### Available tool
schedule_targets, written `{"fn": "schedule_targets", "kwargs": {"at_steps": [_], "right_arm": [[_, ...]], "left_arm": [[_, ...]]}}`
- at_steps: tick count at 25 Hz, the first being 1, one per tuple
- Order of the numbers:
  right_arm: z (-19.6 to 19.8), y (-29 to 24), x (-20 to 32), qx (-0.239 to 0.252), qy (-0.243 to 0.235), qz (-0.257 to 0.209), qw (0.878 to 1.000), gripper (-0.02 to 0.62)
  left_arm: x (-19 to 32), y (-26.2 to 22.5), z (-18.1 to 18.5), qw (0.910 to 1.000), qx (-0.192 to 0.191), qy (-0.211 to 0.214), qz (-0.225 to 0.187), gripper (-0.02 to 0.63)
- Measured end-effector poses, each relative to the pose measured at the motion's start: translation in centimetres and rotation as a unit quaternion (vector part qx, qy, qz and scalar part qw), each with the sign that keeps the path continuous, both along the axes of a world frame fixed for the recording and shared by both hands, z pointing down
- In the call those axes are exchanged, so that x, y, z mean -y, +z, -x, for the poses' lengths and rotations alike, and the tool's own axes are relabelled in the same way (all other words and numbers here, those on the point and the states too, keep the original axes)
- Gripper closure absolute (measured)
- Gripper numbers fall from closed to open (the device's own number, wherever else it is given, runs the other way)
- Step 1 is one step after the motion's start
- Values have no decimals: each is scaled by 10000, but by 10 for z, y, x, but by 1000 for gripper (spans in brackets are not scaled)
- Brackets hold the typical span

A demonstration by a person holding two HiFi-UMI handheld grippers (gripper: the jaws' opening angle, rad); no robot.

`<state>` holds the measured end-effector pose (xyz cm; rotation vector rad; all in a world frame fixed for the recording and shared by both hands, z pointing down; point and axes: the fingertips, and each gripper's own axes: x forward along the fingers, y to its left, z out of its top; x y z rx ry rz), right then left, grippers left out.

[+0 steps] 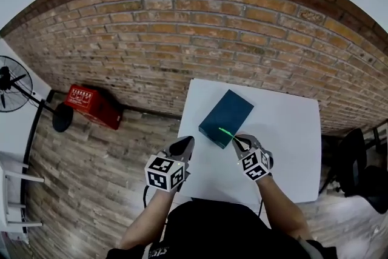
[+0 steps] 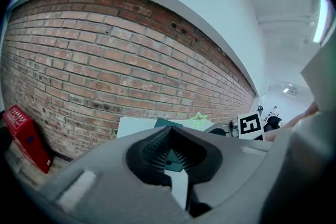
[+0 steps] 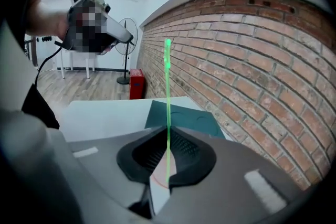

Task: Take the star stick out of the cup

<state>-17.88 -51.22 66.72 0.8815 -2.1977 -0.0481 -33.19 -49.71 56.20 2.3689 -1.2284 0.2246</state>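
Note:
A thin green stick (image 3: 168, 102) with a small star (image 3: 167, 47) at its top stands upright between the jaws of my right gripper (image 3: 168, 132), which is shut on it. In the head view the star stick (image 1: 226, 133) slants left from the right gripper (image 1: 237, 140) over a dark teal flat box (image 1: 225, 117). A faint reddish curved rim (image 3: 159, 177) shows under the jaws; I cannot tell whether it is the cup. My left gripper (image 1: 182, 146) hovers at the table's left edge, shut and empty (image 2: 169, 129). From the left gripper view the star (image 2: 199, 121) is visible.
The white table (image 1: 285, 130) stands against a brick wall. On the wooden floor to the left are a red crate (image 1: 94, 106) and a standing fan (image 1: 12, 85). A black chair (image 1: 354, 161) is at the right.

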Motion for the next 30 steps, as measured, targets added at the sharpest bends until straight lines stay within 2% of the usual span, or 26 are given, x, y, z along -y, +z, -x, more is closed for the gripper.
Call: {"fn": "schedule_targets", "kwargs": {"at_steps": [3, 7, 12, 18, 24, 30], "right_arm": [[-1, -24, 3, 265, 114, -177, 9994, 580], [0, -66, 10, 895, 263, -356, 9950, 580], [-26, -129, 15, 1811, 567, -649, 9797, 580], [-83, -188, 8, 2539, 644, -924, 9607, 581], [-151, -230, -6, 2965, 619, -1079, 9469, 580], [-211, -261, -23, 3323, 718, -1393, 9301, 580]], "left_arm": [[10, -7, -4, 9997, -151, 155, -112, 599], [20, -14, -11, 9988, -266, 351, -227, 599], [30, -30, -38, 9973, -324, 562, -351, 598], [42, -61, -99, 9944, -203, 798, -663, 598], [41, -87, -163, 9908, -4, 927, -982, 598], [41, -104, -202, 9884, 185, 881, -1220, 598]]}}
